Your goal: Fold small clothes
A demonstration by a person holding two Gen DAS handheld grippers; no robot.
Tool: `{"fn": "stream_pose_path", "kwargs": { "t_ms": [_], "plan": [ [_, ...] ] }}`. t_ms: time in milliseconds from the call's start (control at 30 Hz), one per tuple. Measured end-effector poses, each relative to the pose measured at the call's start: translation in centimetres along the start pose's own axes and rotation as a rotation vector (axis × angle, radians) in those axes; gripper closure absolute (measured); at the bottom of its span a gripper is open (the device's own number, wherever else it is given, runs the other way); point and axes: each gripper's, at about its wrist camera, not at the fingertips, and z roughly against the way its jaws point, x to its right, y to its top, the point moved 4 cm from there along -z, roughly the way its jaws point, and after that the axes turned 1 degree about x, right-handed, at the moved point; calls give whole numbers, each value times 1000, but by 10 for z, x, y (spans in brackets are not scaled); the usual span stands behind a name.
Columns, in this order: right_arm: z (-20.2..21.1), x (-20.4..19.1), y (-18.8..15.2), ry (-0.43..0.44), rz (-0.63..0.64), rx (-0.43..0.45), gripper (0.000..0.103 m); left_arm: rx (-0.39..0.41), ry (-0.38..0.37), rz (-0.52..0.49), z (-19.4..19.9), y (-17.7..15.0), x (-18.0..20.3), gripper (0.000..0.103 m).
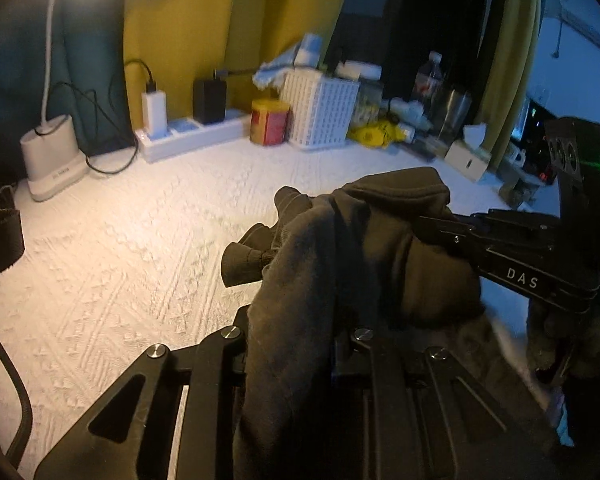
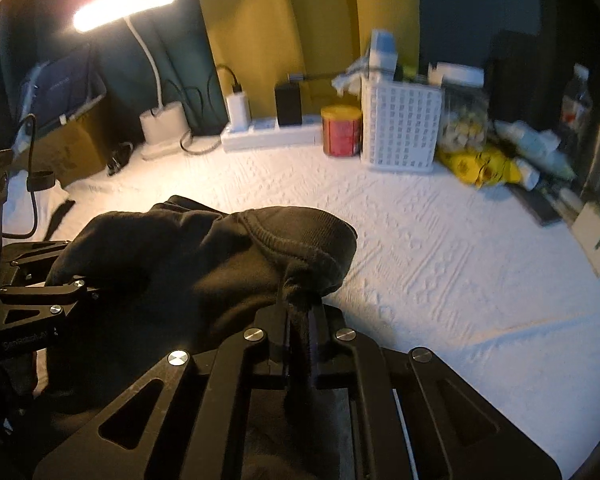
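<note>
Left wrist view: a white textured table [image 1: 140, 248] runs back to a yellow curtain [image 1: 204, 28], a power strip [image 1: 192, 134] and a white basket [image 1: 320, 110]. The left gripper [image 1: 290, 316] has its fingers clamped on a dark garment [image 1: 340, 248], bunched above the table.

Right wrist view: under a lit lamp [image 2: 124, 6], the right gripper [image 2: 300, 312] pinches the garment's [image 2: 220, 256] seamed edge, fingers closed.
</note>
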Motion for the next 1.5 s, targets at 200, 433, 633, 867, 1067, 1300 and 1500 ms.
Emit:
{"fn": "stream_pose_path", "kwargs": {
  "t_ms": [200,433,633,867,1067,1300,1500],
  "plan": [
    [40,-9,9,-13,27,74,96,82,9,-25,32,9,13,84],
    [86,-23,17,-30,46,158,96,164,8,-57,66,14,26,84],
    [119,-30,17,-43,46,211,96,217,6,-87,92,15,38,84],
    [157,-39,19,-53,53,278,96,287,5,-117,122,15,54,84],
    [187,-48,21,-56,66,335,96,342,4,-135,147,14,61,84],
    [222,-61,24,-54,85,400,96,399,6,-156,172,14,67,84],
    [249,-75,27,-48,110,442,96,447,-5,-165,191,15,69,84]
  ]
}}
